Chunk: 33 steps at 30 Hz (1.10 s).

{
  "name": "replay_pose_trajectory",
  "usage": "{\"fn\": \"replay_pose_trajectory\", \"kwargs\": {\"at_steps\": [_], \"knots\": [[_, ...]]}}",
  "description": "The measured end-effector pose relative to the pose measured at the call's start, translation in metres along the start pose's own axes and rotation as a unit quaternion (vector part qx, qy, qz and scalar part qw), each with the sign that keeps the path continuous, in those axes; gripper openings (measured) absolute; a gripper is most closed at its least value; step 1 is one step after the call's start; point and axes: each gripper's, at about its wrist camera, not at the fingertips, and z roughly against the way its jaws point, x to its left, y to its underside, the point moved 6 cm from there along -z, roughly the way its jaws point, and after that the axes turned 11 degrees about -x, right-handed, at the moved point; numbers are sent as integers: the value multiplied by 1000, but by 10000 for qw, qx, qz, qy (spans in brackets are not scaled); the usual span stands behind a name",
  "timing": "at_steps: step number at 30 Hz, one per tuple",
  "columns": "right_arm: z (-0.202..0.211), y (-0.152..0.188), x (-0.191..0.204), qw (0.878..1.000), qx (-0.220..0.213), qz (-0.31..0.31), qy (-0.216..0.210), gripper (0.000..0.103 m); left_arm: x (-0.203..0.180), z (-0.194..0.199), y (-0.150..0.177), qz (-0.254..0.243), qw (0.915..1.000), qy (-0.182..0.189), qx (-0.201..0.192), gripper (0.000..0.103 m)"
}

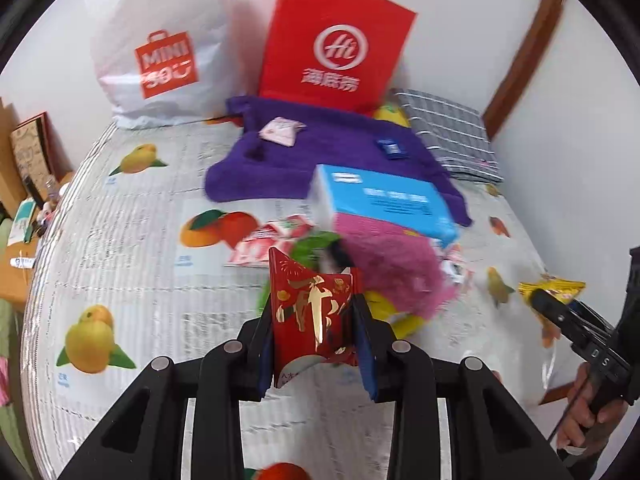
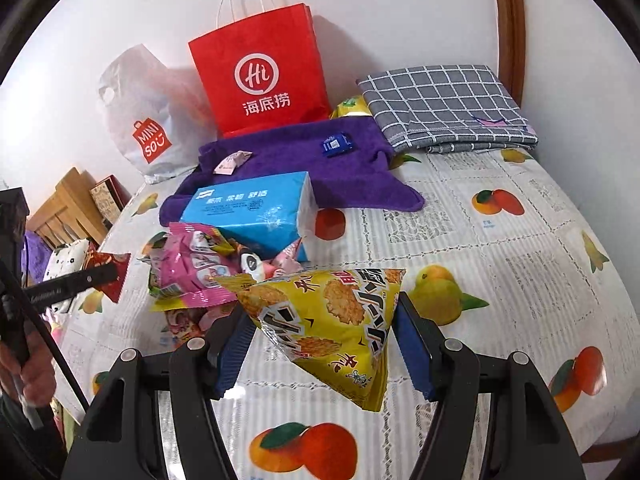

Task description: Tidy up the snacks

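My left gripper (image 1: 314,316) is shut on a red and gold snack packet (image 1: 312,312), held above the table; the packet also shows at the left of the right wrist view (image 2: 110,274). My right gripper (image 2: 324,320) is shut on a yellow snack bag (image 2: 332,320), which also shows at the right of the left wrist view (image 1: 554,290). A pile of snacks with a pink bag (image 2: 192,268) lies on the fruit-print tablecloth (image 2: 480,248), in front of a blue tissue pack (image 2: 256,210). A red paper bag (image 2: 260,80) stands at the back.
A purple towel (image 2: 352,168) holds a small blue packet (image 2: 336,144) and a pink packet (image 2: 232,162). A white MINISO bag (image 2: 148,128) stands back left, a folded grey checked cloth (image 2: 444,104) back right. The wall is behind. Wooden furniture (image 2: 68,208) stands at the left.
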Motion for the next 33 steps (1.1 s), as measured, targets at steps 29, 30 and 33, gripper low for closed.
{"fn": "replay_pose_trajectory", "kwargs": {"at_steps": [29, 30, 33], "knots": [[48, -25, 35, 9985, -508, 222, -44, 66, -51, 46, -15, -214, 9982, 416, -363, 32], [49, -26, 36, 9984, -521, 229, -51, 66, -52, 47, -16, -224, 9981, 425, -381, 32], [49, -27, 39, 9982, -536, 250, -33, 66, -54, 48, -19, -228, 9979, 455, -408, 32]]}}
